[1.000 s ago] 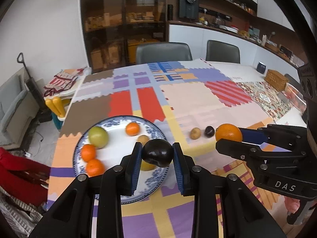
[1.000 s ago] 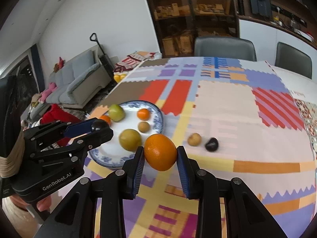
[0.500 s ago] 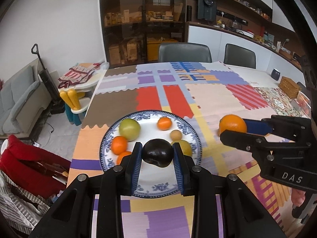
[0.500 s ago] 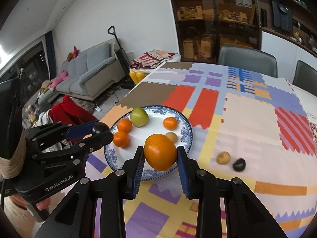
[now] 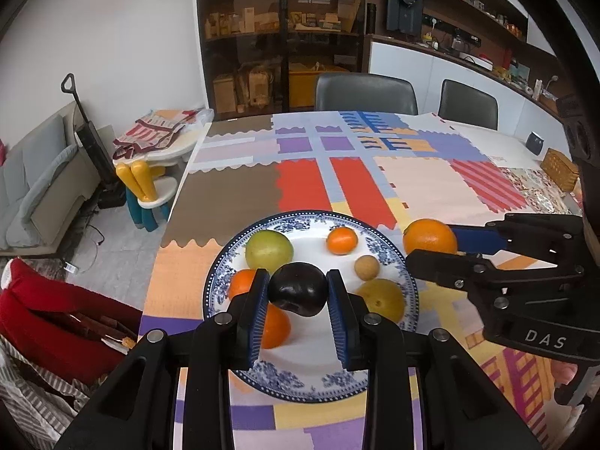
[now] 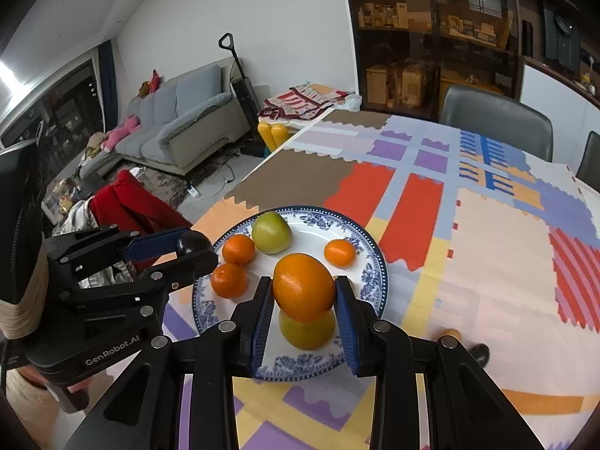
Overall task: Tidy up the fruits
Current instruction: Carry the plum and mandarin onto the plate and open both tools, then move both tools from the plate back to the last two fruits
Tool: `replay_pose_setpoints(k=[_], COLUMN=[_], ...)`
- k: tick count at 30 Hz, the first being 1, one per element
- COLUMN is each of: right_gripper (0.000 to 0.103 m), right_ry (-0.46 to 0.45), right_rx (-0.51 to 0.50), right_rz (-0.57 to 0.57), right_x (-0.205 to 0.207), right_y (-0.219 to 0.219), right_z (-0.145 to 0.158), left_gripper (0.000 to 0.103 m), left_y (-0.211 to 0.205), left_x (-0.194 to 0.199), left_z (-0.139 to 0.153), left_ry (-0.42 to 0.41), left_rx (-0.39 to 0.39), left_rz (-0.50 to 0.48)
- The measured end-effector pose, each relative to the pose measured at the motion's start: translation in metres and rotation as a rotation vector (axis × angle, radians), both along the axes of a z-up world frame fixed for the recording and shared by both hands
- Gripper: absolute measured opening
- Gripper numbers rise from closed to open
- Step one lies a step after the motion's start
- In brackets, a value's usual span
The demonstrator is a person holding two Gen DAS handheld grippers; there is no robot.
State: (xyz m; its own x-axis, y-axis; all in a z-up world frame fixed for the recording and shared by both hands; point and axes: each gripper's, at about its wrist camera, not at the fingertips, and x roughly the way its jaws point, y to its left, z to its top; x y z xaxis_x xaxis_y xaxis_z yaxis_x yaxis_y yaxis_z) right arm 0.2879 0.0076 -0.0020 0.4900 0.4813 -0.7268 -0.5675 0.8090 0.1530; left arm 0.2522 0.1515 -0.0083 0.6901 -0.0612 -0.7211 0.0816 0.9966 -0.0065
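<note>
Blue-rimmed plate (image 5: 240,258) holds our fruit | our left gripper (image 5: 298,294) clamps dark plum (image 5: 298,288) | our right gripper (image 6: 303,300) clamps orange (image 6: 303,287)

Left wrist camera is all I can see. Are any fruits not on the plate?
Observer: Yes. The right wrist view shows a small tan fruit lying on the tablecloth, off the plate.
Operator: Just that one?
Observer: No. A small dark fruit lies beside it, partly hidden by a finger of the gripper.
Operator: Is my other gripper really squeezing the orange?
Observer: Yes. The right gripper has both blue pads pressed on the orange.
</note>
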Motion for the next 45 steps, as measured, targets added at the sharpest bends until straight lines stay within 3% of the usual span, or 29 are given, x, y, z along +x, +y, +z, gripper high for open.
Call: replay_pose_setpoints(k=[14, 29, 34, 36, 38, 45], right_gripper=[0.034, 0.034, 0.034, 0.036, 0.044, 0.044], right_ry=[0.067, 0.114, 0.113, 0.105, 0.089, 0.039], right_rx=[-0.040, -0.088, -0.082, -0.079, -0.079, -0.065], right_rz=[0.047, 0.100, 0.104, 0.100, 0.092, 0.057], right_x=[0.046, 0.066, 0.067, 0.066, 0.065, 0.054], right_y=[0.020, 0.038, 0.040, 0.040, 0.039, 0.027], right_z=[-0.032, -0.056, -0.056, -0.054, -0.051, -0.032], left_gripper=[0.030, 0.031, 0.031, 0.037, 0.041, 0.045], left_y=[0.009, 0.012, 0.012, 0.012, 0.012, 0.010], left_x=[0.031, 0.047, 0.047, 0.048, 0.045, 0.030], left_z=[-0.024, -0.041, -0.040, -0.040, -0.037, -0.018], left_ry=[0.042, 0.092, 0.095, 0.096, 0.085, 0.043], left_rx=[0.000, 0.022, 0.020, 0.020, 0.021, 0.028], left_rz=[-0.025, -0.082, -0.076, -0.071, -0.063, -0.025])
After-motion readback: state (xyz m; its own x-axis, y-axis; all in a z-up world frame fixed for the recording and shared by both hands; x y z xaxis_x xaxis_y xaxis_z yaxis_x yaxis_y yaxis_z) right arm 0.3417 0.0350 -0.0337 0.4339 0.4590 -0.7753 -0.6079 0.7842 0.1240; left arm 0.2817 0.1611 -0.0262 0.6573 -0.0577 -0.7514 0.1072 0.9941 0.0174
